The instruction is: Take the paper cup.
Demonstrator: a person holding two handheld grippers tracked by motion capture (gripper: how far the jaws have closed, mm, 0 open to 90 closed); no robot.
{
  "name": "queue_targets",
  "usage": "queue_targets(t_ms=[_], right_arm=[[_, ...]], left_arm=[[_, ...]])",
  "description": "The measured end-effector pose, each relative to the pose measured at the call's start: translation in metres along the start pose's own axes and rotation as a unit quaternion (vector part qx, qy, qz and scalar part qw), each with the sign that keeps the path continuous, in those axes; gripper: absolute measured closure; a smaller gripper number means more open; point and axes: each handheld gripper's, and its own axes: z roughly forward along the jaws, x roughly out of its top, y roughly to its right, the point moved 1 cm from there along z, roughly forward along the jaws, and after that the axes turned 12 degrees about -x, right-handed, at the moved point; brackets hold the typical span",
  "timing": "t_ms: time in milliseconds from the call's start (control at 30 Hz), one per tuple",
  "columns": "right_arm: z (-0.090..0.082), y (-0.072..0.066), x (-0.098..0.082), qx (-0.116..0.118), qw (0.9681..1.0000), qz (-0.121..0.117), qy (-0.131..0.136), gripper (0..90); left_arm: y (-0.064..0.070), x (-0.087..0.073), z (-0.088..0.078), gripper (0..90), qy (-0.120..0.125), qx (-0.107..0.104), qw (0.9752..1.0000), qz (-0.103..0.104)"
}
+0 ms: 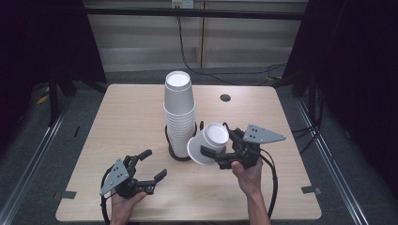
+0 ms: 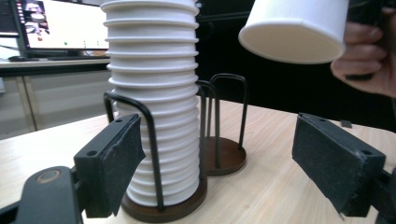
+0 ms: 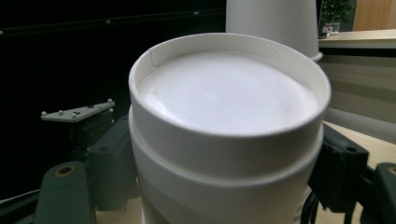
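A tall stack of upturned white paper cups (image 1: 179,110) stands in a dark wire holder (image 1: 180,153) at the table's middle. My right gripper (image 1: 218,142) is shut on one white cup (image 1: 210,143), held tilted in the air just right of the stack, its closed base up and toward the camera. In the right gripper view the cup (image 3: 229,140) sits between both jaws of my right gripper (image 3: 224,182), the stack (image 3: 273,23) behind it. My left gripper (image 1: 155,163) rests open at the front left. In its own view my left gripper (image 2: 224,163) faces the stack (image 2: 154,93), with the held cup (image 2: 294,28) above right.
A second wire holder (image 2: 226,149) with nothing in it stands right behind the first. The table (image 1: 122,117) has a round black grommet (image 1: 225,97) at the back right. Cables trail off the far edge. A monitor (image 2: 60,23) glows on a desk beyond.
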Motion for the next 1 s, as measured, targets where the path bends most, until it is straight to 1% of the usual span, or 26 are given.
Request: queue_targets(t_ms=[133,167,267,333,367,467,500,567,667,700,733,767,800,900,1000], right_arm=[[0.004,-0.003,-0.01,0.008,0.9999,0.006,-0.005,21.2],[0.005,-0.003,-0.013,0.01,0.9999,0.002,-0.01,21.2],[0.007,-0.005,-0.02,0.015,0.9997,0.003,-0.019,21.2],[0.008,-0.005,-0.023,0.017,0.9996,0.007,-0.021,21.2],[0.008,-0.006,-0.025,0.018,0.9995,0.009,-0.022,21.2],[0.01,-0.008,-0.029,0.022,0.9993,0.001,-0.03,21.2],[0.01,-0.009,-0.031,0.025,0.9992,0.002,-0.031,21.2],[0.011,-0.009,-0.036,0.024,0.9991,0.005,-0.034,21.2],[0.012,-0.009,-0.044,0.026,0.9989,0.005,-0.04,21.2],[0.012,-0.01,-0.046,0.029,0.9988,0.006,-0.04,21.2],[0.013,-0.01,-0.047,0.031,0.9986,0.006,-0.042,21.2],[0.013,-0.011,-0.049,0.03,0.9985,0.006,-0.045,21.2],[0.014,-0.011,-0.05,0.031,0.9984,0.005,-0.047,21.2],[0.016,-0.011,-0.054,0.035,0.998,0.004,-0.053,21.2],[0.017,-0.012,-0.058,0.047,0.9973,0.006,-0.055,21.2]], left_arm=[[0.001,0.002,0.003,16.2,-0.001,-0.011,0.9999,0.007],[0.002,0.003,0.003,16.2,-0.003,-0.017,0.9998,0.004],[0.003,0.003,0.005,16.2,-0.004,-0.026,0.9996,0.005],[0.005,0.003,0.005,16.2,-0.004,-0.028,0.9996,0.005],[0.004,0.004,0.005,16.1,-0.005,-0.03,0.9995,0.008],[0.005,0.004,0.006,16.0,-0.004,-0.034,0.9994,0.008],[0.006,0.003,0.007,15.9,-0.004,-0.037,0.9993,0.004],[0.005,0.002,0.007,15.9,-0.008,-0.036,0.9993,0.007],[0.006,0.002,0.008,15.8,-0.011,-0.042,0.999,0.008],[0.007,0.002,0.009,15.7,-0.01,-0.048,0.9988,0.006],[0.007,0.002,0.01,15.7,-0.01,-0.048,0.9987,0.009],[0.008,0.002,0.011,15.7,-0.009,-0.054,0.9985,0.003],[0.009,0.002,0.012,15.7,-0.009,-0.058,0.9983,0.003],[0.011,0.001,0.015,15.7,-0.014,-0.068,0.9976,0.004],[0.012,0.0,0.019,15.6,-0.022,-0.083,0.9963,0.005]])
